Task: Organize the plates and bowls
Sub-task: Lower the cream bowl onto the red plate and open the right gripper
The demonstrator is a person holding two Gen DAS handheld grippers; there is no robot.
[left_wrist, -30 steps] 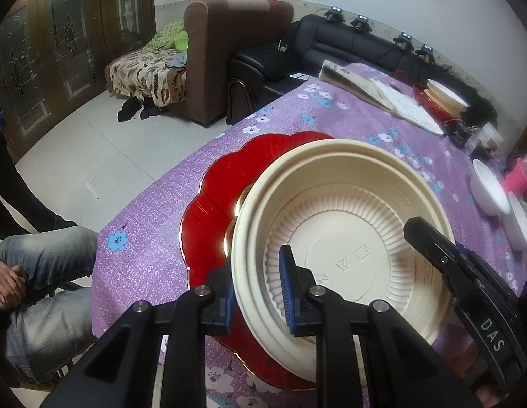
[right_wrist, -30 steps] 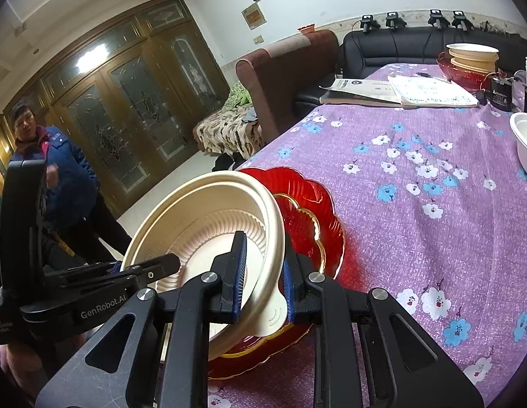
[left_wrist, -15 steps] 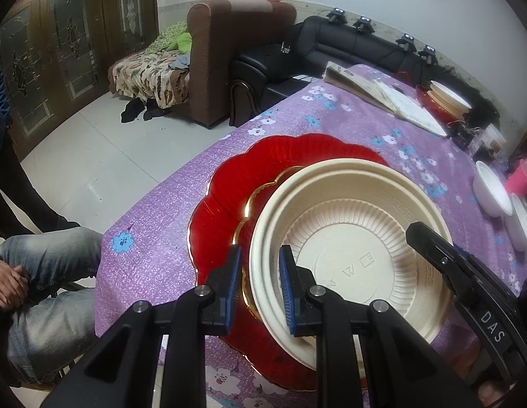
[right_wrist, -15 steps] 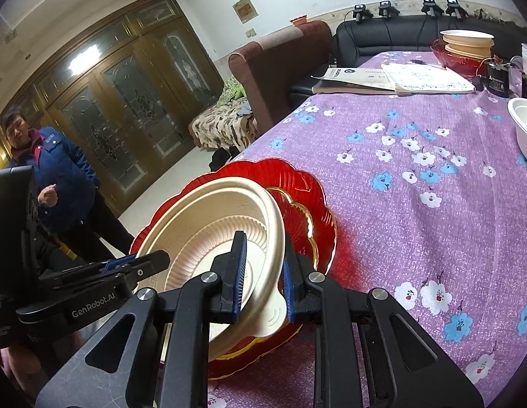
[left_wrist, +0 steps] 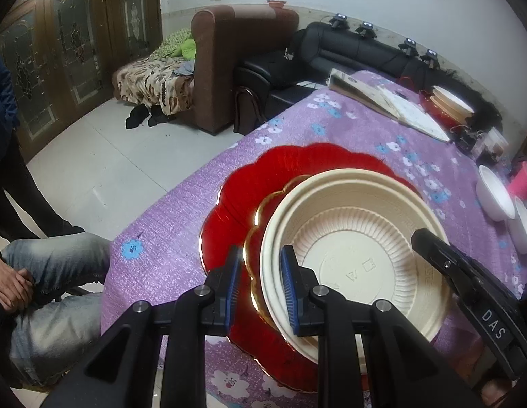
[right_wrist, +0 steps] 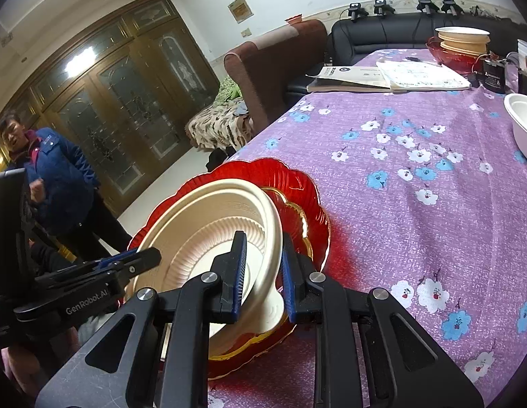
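Placing step of the stacking sequence. A cream bowl [left_wrist: 358, 255] sits over a red scalloped plate [left_wrist: 297, 170] with a gold-edged inner plate [left_wrist: 256, 238] between them, at the near corner of a table under a purple flowered cloth [right_wrist: 416, 170]. The left gripper [left_wrist: 260, 285] straddles the bowl's near rim with its fingers apart: a visible gap separates the outer blue pad from the rim, so it grips nothing. The right gripper [right_wrist: 261, 272] straddles the opposite rim; the rim wall [right_wrist: 273, 231] lies between its blue pads, but whether they press on it or stand just clear cannot be told from either view. From the right wrist camera the bowl appears tilted, its far side lower than the side between the fingers, which suggests it is not yet fully seated in the plate stack. Elsewhere on the table, well apart from this stack: white bowls [left_wrist: 494, 197] at the far right edge, a second pile of cream bowls on a red dish [right_wrist: 460, 44] at the far end, and papers [right_wrist: 389, 74]. Judged from this arrangement, the step in hand is lowering and letting go of the cream bowl on the red plate. The next move calls for settling the bowl level and centred, then drawing both grippers straight back off the rim without dragging it, before going to the white bowls.
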